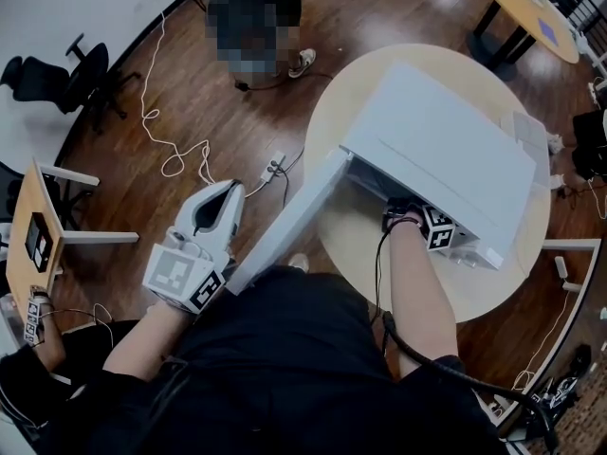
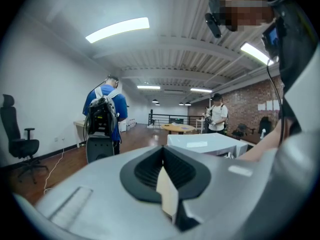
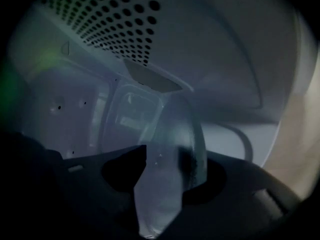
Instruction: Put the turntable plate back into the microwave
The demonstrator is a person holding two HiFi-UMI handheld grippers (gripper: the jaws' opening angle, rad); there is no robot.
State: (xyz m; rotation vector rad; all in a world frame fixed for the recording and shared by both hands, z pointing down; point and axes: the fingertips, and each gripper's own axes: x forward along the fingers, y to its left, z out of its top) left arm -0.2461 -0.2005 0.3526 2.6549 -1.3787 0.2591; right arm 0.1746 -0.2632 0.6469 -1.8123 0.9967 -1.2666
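Observation:
The white microwave (image 1: 446,150) sits on a round pale table (image 1: 346,245) with its door (image 1: 289,221) swung open toward me. My right arm reaches into the cavity; only its marker cube (image 1: 438,227) shows at the opening. Inside, the clear glass turntable plate (image 3: 165,129) stands tilted, nearly on edge, between the jaws of my right gripper (image 3: 160,179), which stand apart around its rim. The perforated cavity wall (image 3: 110,19) is above. My left gripper (image 1: 226,197) hovers left of the door, shut and empty, also seen as left gripper (image 2: 162,171).
A person with a backpack (image 2: 102,116) stands beyond the table, another person (image 2: 217,114) farther off. An office chair (image 1: 76,74), a white cable on the floor (image 1: 171,150), a small desk (image 1: 33,235) at left and another table (image 1: 531,8) surround me.

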